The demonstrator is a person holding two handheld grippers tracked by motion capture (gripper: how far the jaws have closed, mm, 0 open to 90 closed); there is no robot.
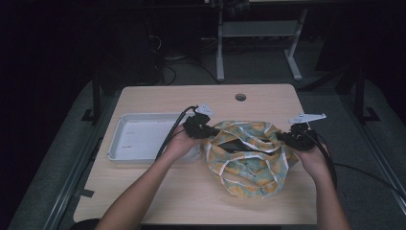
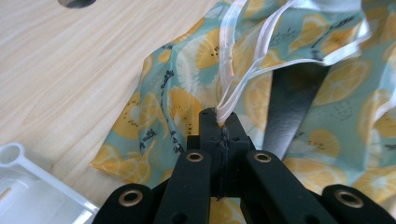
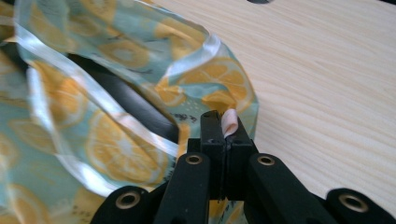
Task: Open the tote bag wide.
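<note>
Lemon-print bag [image 1: 249,158] hangs between left gripper [image 1: 208,130] and right gripper [image 1: 286,137], each clamped on its trim, apparently spreading its mouth.

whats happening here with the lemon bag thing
A person at a wooden table holds a gripper in each hand and is working on a lemon-print bag. The left gripper is shut on a clear handle strap at the bag's left side, and the right gripper is shut on the trim at its right edge. The bag's mouth is held open between them, with something dark inside. A white tray sits to the left.
</note>
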